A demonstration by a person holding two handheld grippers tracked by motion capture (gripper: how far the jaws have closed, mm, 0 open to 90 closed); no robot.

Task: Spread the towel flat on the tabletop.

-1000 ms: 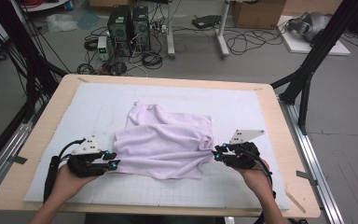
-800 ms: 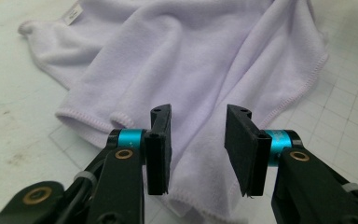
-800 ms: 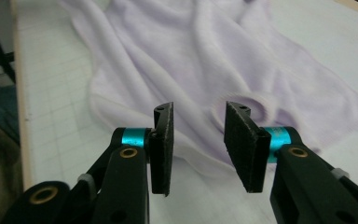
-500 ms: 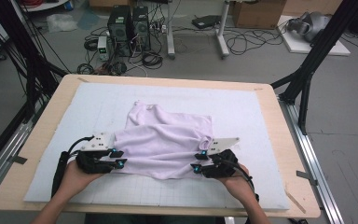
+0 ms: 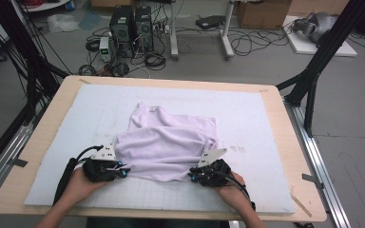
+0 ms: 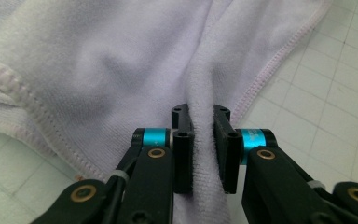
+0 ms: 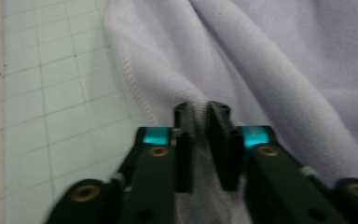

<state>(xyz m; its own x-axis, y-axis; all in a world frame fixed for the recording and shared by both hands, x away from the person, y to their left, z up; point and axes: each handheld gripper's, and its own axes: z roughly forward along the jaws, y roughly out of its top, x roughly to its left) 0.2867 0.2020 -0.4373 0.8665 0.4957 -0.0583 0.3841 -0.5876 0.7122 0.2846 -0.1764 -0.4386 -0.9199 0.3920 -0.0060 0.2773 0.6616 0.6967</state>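
A pale lilac towel (image 5: pixel 171 140) lies rumpled and partly folded on the white gridded mat (image 5: pixel 266 123). My left gripper (image 5: pixel 123 172) sits at the towel's near left corner; its jaws have just been closing and now pinch a ridge of the lilac towel (image 6: pixel 121 60) between the pads (image 6: pixel 182 149). My right gripper (image 5: pixel 193 178) is at the near right edge, jaws likewise just closed on a fold of the towel (image 7: pixel 279 56), with cloth bunched between its pads (image 7: pixel 221 140).
The mat covers a wooden table (image 5: pixel 45 137) whose near edge is just behind my hands. Black frame legs (image 5: pixel 313 71) stand at the right and left sides. Computers and cables (image 5: pixel 133 23) are on the floor beyond the table.
Both grippers slid inward and down onto the towel's near edge. The right one travelled further left. Both sets of jaws went from apart to pinching cloth.
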